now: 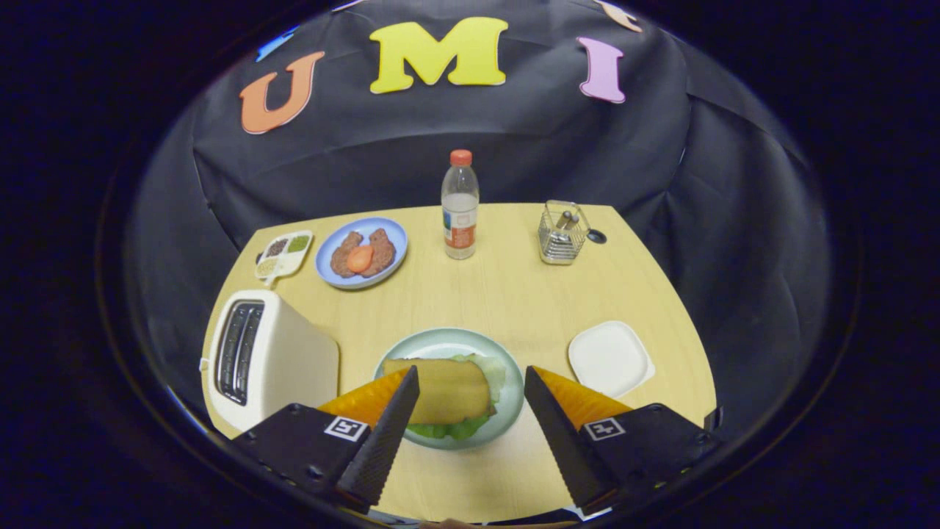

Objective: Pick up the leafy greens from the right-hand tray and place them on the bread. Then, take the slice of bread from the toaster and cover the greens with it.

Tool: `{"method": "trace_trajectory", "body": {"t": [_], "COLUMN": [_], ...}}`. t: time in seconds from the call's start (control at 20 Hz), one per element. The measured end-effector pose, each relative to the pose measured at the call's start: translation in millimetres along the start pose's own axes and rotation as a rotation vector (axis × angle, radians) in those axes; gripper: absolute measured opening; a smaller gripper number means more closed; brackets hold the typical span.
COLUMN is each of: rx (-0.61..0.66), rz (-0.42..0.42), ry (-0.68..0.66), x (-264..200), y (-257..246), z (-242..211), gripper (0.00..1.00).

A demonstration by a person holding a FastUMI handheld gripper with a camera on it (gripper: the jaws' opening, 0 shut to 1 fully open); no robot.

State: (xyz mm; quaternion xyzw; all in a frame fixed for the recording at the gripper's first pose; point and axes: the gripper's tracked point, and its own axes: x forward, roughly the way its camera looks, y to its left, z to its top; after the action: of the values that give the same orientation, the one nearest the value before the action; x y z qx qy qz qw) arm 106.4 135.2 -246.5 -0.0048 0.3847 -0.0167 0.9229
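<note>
gripper [470, 386] fingers spread wide, holding nothing

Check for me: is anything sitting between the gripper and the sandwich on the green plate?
Nothing visible. The gripper is open, its fingers either side of the top bread slice, which already lies over the leafy greens on the green plate. The toaster stands off to one side.

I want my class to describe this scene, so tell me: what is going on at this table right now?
A person's handheld gripper hangs over a round plate, jaws open and holding nothing. Between them sits a bread slice lying on top of leafy greens, so the sandwich looks assembled. The toaster stands beside the plate, and the white tray on the other side holds nothing. Beyond are a water bottle and a blue plate of food.
</note>
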Motion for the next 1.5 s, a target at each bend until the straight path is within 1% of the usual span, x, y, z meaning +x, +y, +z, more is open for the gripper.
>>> {"method": "trace_trajectory", "body": {"t": [0.15,0.35,0.5,0.65,0.8,0.9,1.0,1.1,1.15,1.2,1.25,1.35,1.45,1.5], "rx": [0.016,-0.016,-0.050,-0.062,-0.068,-0.081,-0.094,-0.102,-0.095,-0.068,-0.036,-0.002,-0.006,-0.013], "rz": [0.017,0.034,0.026,0.051,0.043,0.073,0.099,0.113,0.116,0.107,0.114,0.143,0.170,0.170], "ry": [-0.092,-0.237,-0.381,-0.545,-0.696,-0.773,-0.820,-0.839,-0.847,-0.862,-0.874,-0.856,-0.852,-0.840], "x": [-34,-85,-127,-177,-228,-261,-283,-297,-306,-316,-323,-326,-326,-324], "y": [5,5,0,-4,-21,-26,-31,-36,-41,-52,-57,-62,-65,-68], "z": [20,47,72,92,101,97,88,76,70,65,61,41,30,24], "gripper": [0.93,0.94,0.94,0.95,0.95,0.95,0.95,0.96,0.96,0.96,0.96,0.96,0.96,0.95]}}
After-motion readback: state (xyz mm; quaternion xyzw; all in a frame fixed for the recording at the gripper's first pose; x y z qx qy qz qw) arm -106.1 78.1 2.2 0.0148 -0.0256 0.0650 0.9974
